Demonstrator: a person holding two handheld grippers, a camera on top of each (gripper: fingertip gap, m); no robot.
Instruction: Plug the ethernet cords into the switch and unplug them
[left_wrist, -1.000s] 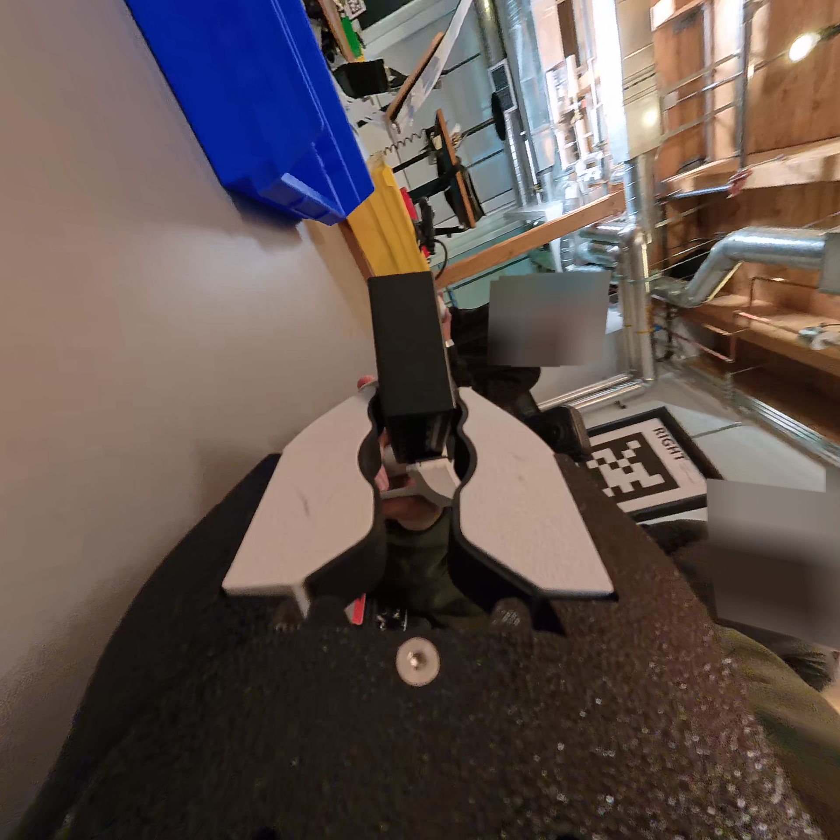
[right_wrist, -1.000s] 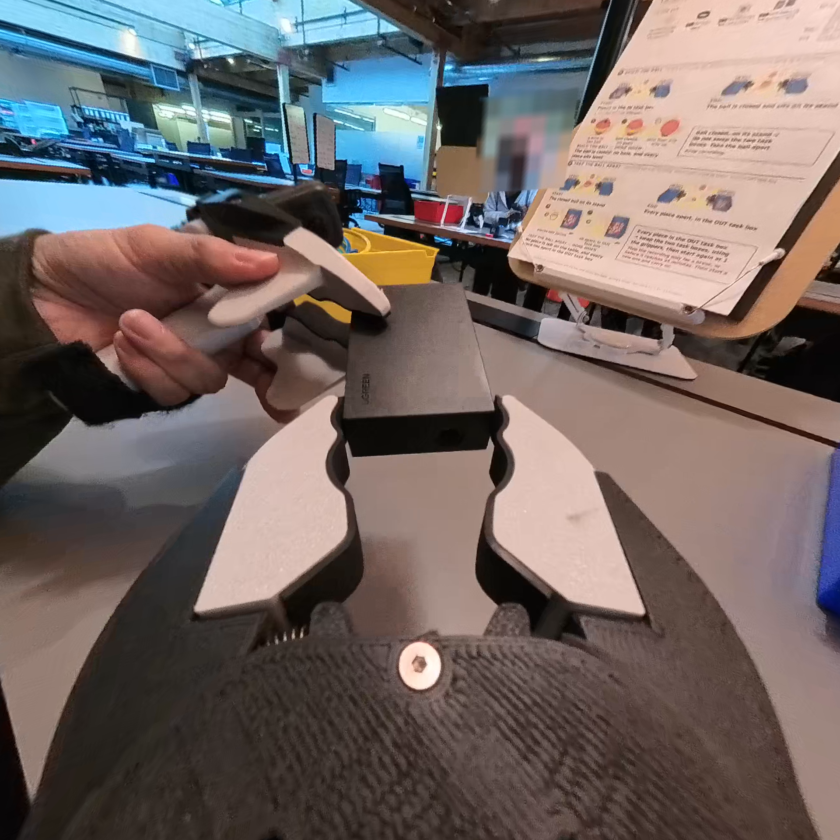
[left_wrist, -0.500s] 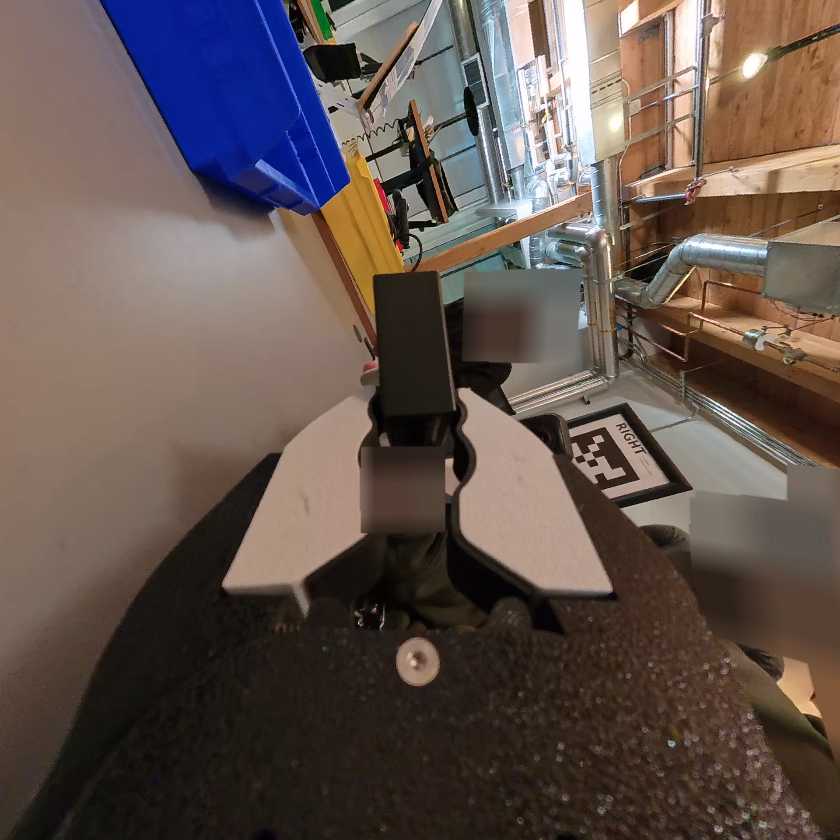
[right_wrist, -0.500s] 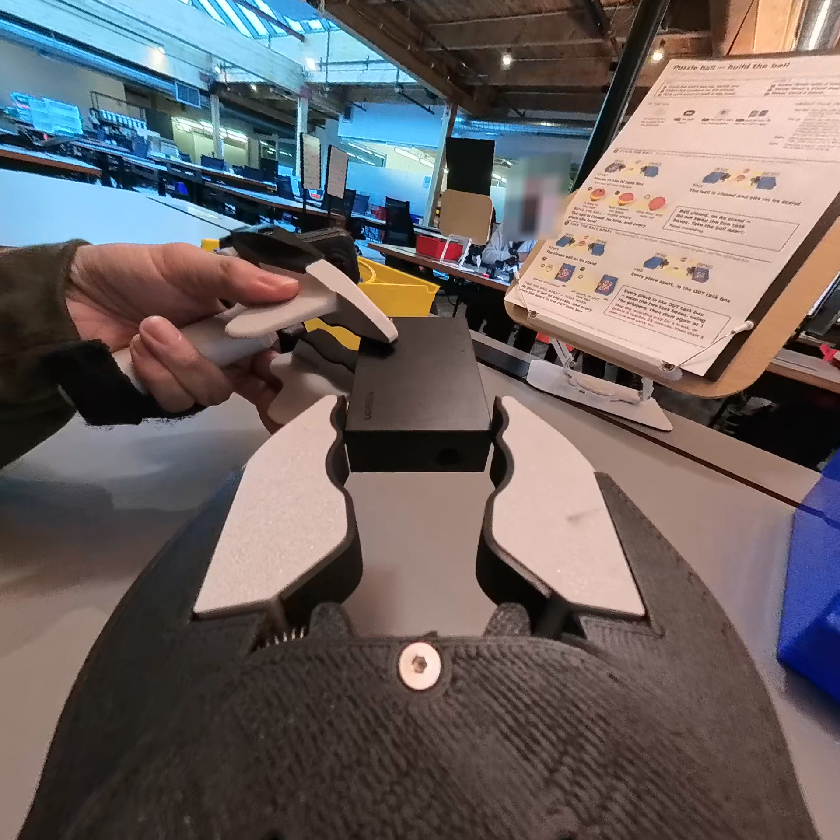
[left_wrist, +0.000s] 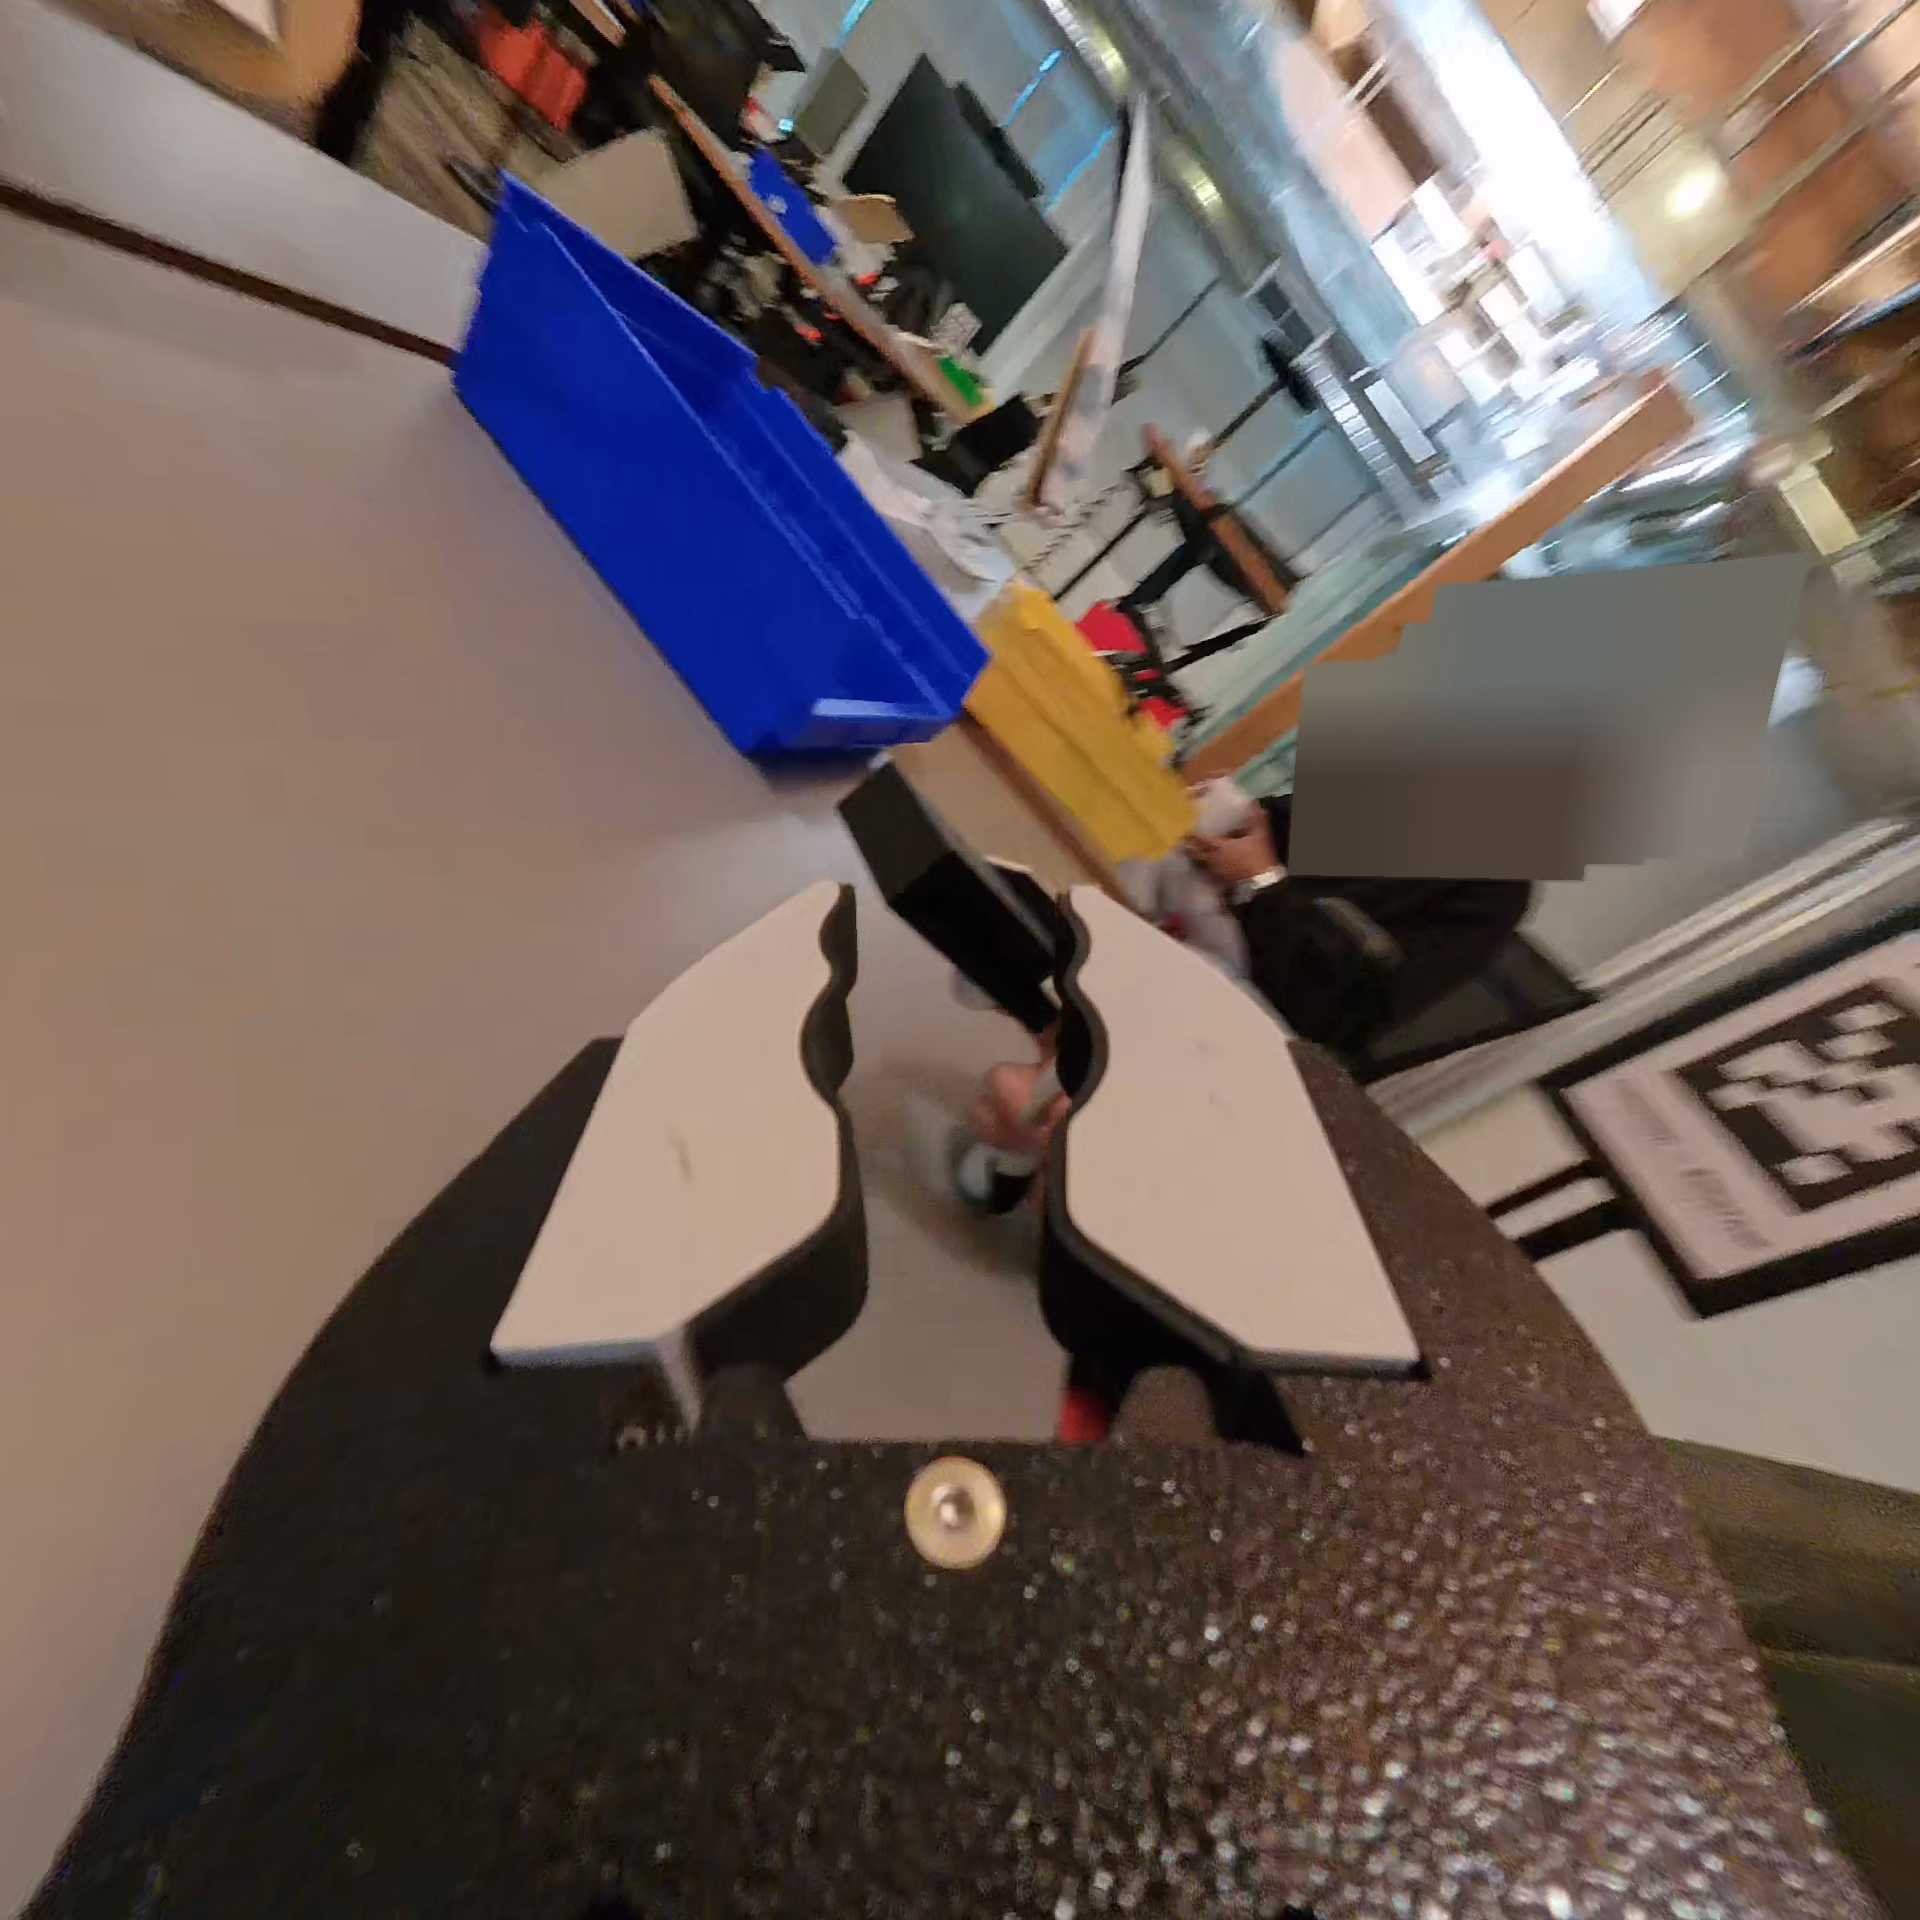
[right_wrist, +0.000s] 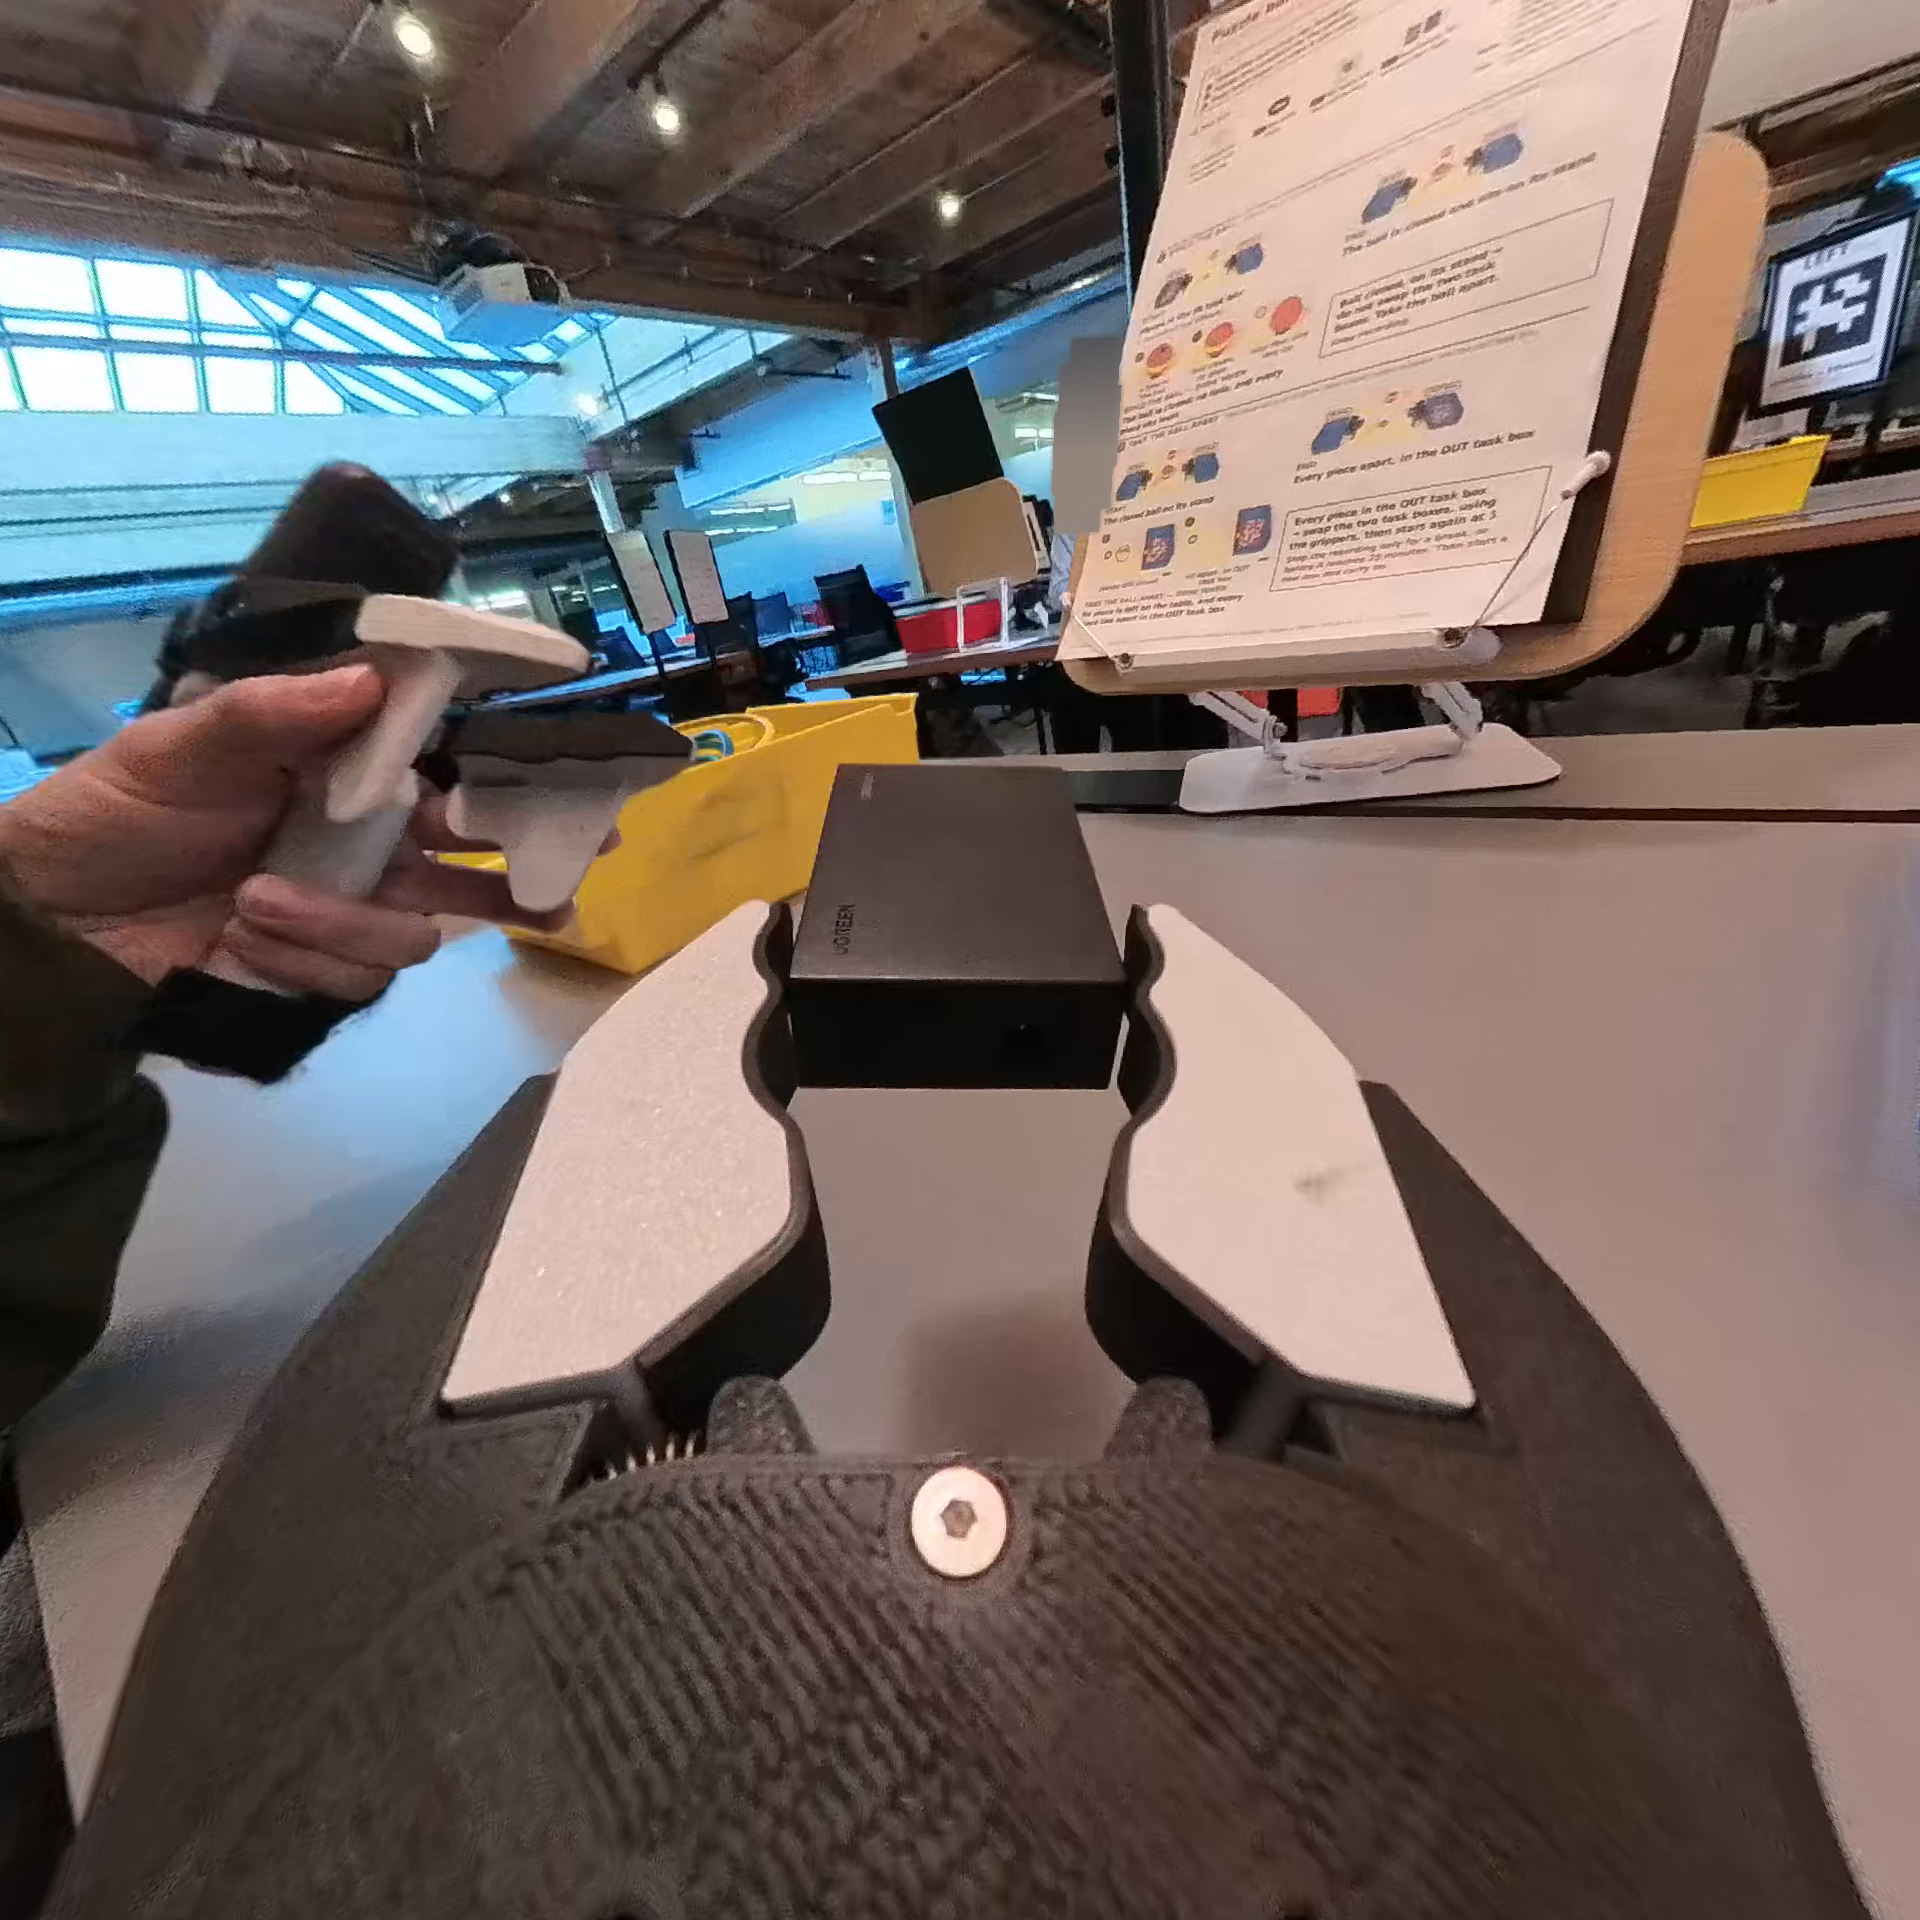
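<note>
The black switch (right_wrist: 951, 914) is a flat box clamped by its near end between the fingertips of my right gripper (right_wrist: 956, 920), which is shut on it over the grey table (right_wrist: 1507, 1039). My left gripper (left_wrist: 956, 896) is open and empty, and the switch (left_wrist: 935, 883) lies just beyond its fingertips. In the right wrist view the left gripper (right_wrist: 623, 701) is held by a hand to the left of the switch, apart from it. Some blue and yellow cord (right_wrist: 717, 740) shows inside the yellow bin (right_wrist: 727, 842).
A blue bin (left_wrist: 707, 540) stands on the table to the left in the left wrist view, with the yellow bin (left_wrist: 1081, 727) past it. A wooden stand holding an instruction sheet (right_wrist: 1371, 374) rises at the back right. A person sits beyond the table edge.
My left gripper has let go of the switch, opened and drawn away to the left. My right gripper still holds the switch by its near end.
</note>
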